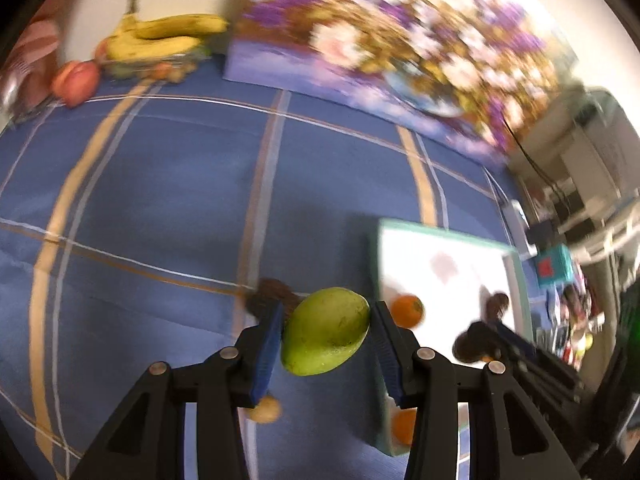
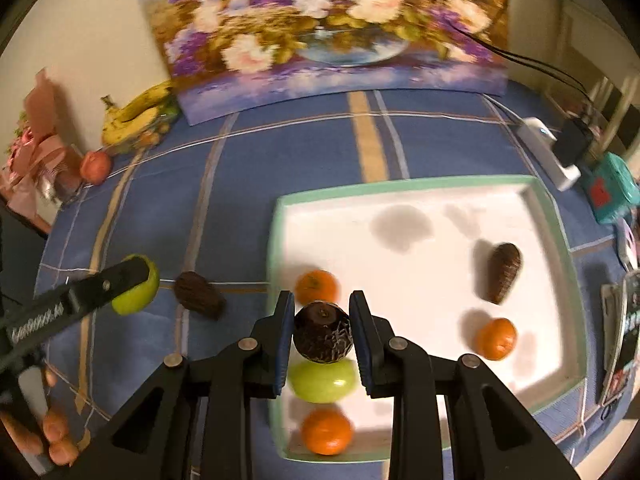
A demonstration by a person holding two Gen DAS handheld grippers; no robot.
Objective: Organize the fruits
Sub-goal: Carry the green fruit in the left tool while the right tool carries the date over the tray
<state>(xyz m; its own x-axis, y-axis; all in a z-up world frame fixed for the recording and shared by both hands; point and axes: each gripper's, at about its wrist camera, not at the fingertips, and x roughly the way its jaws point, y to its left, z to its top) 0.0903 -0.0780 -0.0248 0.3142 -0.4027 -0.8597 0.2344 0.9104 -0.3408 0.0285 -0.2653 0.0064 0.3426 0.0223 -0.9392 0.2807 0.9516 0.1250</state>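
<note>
Currently: sorting partly complete.
Tray [image 2: 400, 186] holds five fruits; left gripper [image 1: 326, 334] grips mango [image 1: 326, 332], right gripper [image 2: 322, 332] grips brown fruit [image 2: 323, 334] (lower centre); one cone [image 2: 199, 295] remains outside.

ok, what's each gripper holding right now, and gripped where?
Left gripper holds the green mango across its sides, near the middle. Right gripper clamps the dark brown scaly fruit across its sides, above the tray.
</note>
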